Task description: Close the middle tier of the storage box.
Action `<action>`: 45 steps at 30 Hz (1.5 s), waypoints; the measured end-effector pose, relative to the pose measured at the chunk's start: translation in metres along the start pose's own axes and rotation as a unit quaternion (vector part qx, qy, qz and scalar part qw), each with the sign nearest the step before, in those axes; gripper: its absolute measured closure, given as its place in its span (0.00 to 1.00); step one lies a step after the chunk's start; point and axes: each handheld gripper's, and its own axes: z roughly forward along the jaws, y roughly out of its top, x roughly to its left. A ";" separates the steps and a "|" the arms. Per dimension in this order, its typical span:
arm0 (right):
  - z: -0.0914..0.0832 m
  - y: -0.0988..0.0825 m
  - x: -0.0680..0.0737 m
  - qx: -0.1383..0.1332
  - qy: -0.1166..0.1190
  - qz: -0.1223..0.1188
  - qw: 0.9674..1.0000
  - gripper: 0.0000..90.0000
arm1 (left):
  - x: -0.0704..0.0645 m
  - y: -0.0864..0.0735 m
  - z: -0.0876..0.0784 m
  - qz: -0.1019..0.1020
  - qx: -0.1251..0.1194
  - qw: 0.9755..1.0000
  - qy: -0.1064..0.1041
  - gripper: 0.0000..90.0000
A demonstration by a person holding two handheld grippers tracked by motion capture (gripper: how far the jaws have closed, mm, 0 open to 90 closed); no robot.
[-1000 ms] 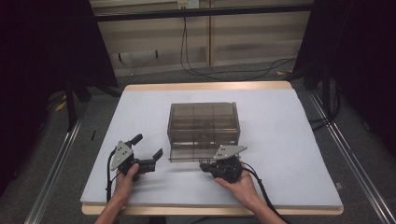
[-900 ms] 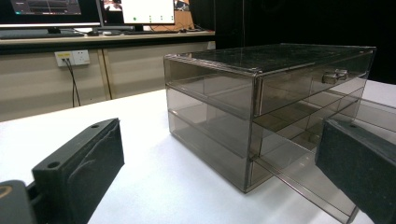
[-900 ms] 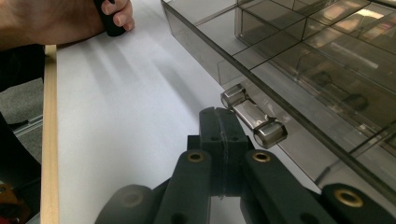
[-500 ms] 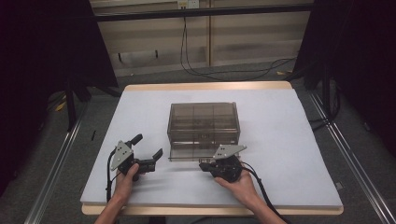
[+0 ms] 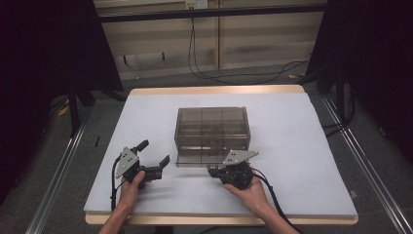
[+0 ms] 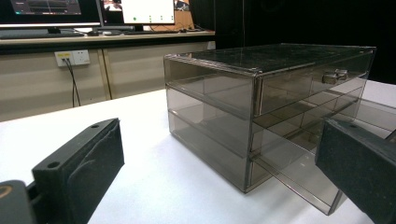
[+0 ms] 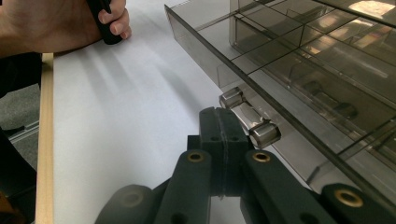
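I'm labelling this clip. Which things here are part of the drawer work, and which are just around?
In the job:
- smoky plastic drawer cabinet
- bottom drawer, pulled partly out
- its metal handle
- right gripper, jaws shut at the handle
- left gripper, open

Just around:
- wall socket
- cables
- monitors

In your right gripper view the drawer (image 7: pixel 289 60) runs off the top and right edges, and the shut jaws cover the near part of its metal handle (image 7: pixel 250 121) — whether they touch it you cannot tell. Your other hand (image 7: pixel 60 23) is cut by the top-left corner. In your left gripper view the far jaw hides the corner of the pulled-out drawer, and both jaws are cropped below. From above, the cabinet (image 5: pixel 212 129) — its contents are too small to tell.
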 end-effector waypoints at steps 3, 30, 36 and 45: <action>0.000 0.000 0.000 -0.001 -0.001 0.000 1.000 1.00 | 0.000 0.000 0.000 0.000 0.000 1.000 0.000 0.01; 0.000 0.000 -0.004 -0.004 -0.014 0.007 1.000 1.00 | 0.000 0.000 0.000 0.001 0.000 1.000 0.000 0.01; 0.000 0.000 -0.006 -0.004 -0.019 0.011 1.000 1.00 | 0.000 0.000 0.000 -0.002 -0.001 1.000 0.002 0.01; 0.000 0.001 -0.005 -0.012 -0.017 0.007 1.000 1.00 | 0.000 0.000 0.000 0.000 0.000 1.000 0.003 0.01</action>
